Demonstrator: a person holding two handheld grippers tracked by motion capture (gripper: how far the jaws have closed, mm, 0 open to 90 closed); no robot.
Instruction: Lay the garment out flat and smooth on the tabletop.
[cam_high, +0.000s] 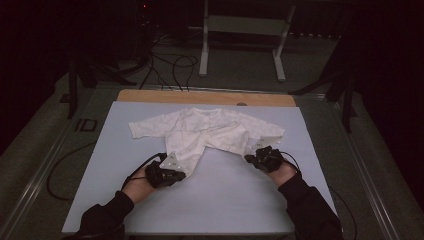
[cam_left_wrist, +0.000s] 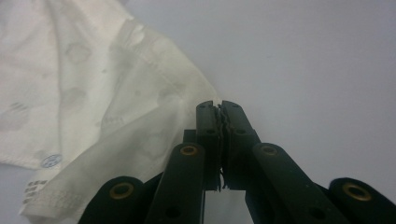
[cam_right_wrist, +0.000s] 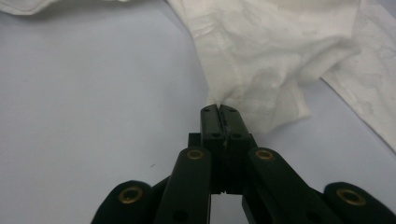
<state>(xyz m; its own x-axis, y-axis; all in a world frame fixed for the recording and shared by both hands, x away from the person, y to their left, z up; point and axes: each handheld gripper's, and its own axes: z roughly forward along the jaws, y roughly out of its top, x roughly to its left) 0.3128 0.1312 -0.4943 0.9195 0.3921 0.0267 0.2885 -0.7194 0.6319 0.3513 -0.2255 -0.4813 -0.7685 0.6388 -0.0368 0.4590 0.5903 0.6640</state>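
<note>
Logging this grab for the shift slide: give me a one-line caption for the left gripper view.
Left gripper shut on the hem corner of the white baby garment, which lies on the pale table mat.

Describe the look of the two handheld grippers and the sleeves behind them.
Both grippers, left gripper and right gripper, are black, with black linked jaws carrying brass-coloured rivets. A grey three-cornered plate tops the left one. Black cables trail from each. The person's sleeves are dark.
</note>
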